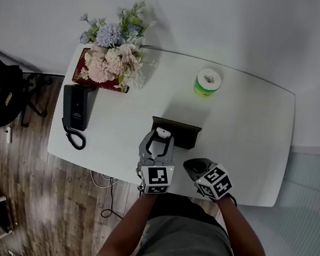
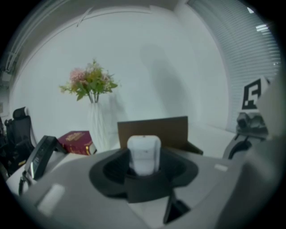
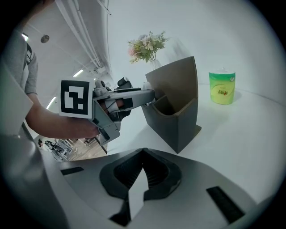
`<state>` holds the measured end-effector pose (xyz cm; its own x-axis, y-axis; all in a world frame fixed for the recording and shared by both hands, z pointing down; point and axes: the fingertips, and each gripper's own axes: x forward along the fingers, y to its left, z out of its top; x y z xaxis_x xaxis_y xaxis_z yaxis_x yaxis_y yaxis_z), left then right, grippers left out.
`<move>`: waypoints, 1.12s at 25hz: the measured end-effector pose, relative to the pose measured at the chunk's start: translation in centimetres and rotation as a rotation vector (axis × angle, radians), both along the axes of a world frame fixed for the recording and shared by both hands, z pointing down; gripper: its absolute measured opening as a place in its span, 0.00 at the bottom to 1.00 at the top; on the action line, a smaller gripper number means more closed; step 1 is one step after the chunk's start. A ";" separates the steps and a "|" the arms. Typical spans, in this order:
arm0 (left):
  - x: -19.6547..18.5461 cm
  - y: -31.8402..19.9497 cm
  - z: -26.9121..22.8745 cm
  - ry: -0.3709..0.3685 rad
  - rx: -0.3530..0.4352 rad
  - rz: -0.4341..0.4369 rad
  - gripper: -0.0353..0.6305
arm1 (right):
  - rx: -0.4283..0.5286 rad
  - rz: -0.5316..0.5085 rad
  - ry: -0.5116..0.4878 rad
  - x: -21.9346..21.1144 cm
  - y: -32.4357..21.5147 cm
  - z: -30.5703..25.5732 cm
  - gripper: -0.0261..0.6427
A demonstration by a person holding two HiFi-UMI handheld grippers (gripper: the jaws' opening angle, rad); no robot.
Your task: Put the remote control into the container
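By the container (image 1: pixel 185 132), the left gripper (image 1: pixel 160 139) clamps the remote control (image 2: pixel 144 153), tip seemingly at the rim.

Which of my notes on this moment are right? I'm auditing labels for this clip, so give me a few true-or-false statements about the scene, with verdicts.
1. The left gripper grips a white remote control. True.
2. The remote control lies inside the brown container. False: it is clamped in the left gripper's jaws, by the container's rim.
3. The right gripper is shut with nothing between its jaws. True.
4. The green roll stands in the container. False: it stands apart on the table, farther back.
5. The black phone lies at the table's right end. False: it lies at the left end, near the flowers.
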<state>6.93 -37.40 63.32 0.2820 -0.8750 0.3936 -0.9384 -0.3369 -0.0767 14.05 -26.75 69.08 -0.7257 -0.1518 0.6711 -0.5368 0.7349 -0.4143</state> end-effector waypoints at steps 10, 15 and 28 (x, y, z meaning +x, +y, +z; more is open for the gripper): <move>-0.2 -0.2 0.7 0.031 -0.034 -0.015 0.37 | -0.009 -0.013 0.003 -0.3 -0.1 0.5 0.06; 0.0 -0.5 0.8 0.026 -0.067 -0.012 0.37 | -0.012 -0.015 0.005 -0.4 0.0 0.6 0.06; 0.1 -1.7 1.0 0.025 -0.139 -0.034 0.38 | -0.010 -0.007 0.001 -0.7 -0.5 0.3 0.06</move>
<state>6.99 -39.13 64.30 0.2647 -0.8215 0.5050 -0.9504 -0.3108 -0.0074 13.37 -27.22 69.34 -0.7259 -0.1396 0.6734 -0.5320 0.7346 -0.4211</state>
